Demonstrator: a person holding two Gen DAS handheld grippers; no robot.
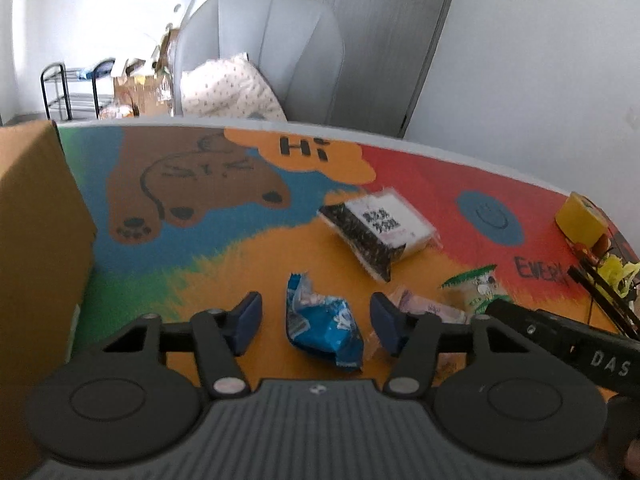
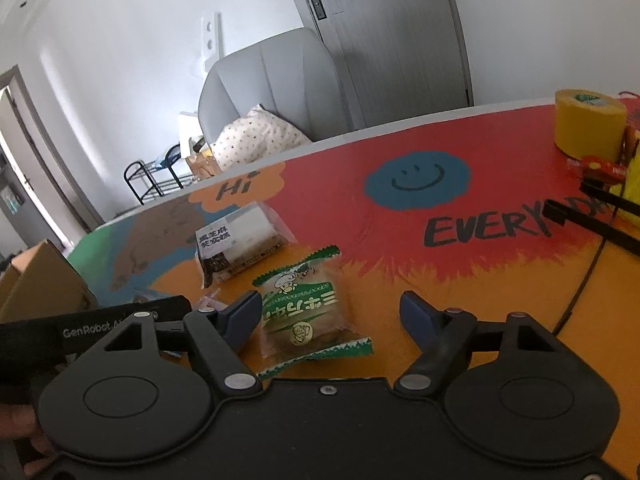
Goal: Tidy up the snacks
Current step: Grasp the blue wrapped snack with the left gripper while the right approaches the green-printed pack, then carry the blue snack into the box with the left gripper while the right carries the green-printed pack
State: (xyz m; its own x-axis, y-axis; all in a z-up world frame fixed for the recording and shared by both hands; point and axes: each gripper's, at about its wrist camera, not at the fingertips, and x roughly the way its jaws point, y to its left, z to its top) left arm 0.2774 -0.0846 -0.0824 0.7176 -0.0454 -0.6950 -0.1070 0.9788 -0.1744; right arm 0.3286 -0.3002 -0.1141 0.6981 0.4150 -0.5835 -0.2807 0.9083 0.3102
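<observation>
- Left wrist view: left gripper (image 1: 316, 322) spread wide, holding nothing; blue snack packet (image 1: 322, 326) lies on the table mat (image 1: 240, 256) between its fingers; black-and-white sesame pack (image 1: 378, 232) beyond; cardboard box (image 1: 36, 248) at left
- Right wrist view: right gripper (image 2: 331, 317) spread wide, holding nothing; green snack packet (image 2: 306, 312) between its fingers, nearer the left one; yellow tape roll (image 2: 588, 128) far right

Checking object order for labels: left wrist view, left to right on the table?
Brown cardboard box → crumpled blue snack wrapper → clear black-sesame snack pack → green-and-white snack packet → yellow tape roll.
</observation>
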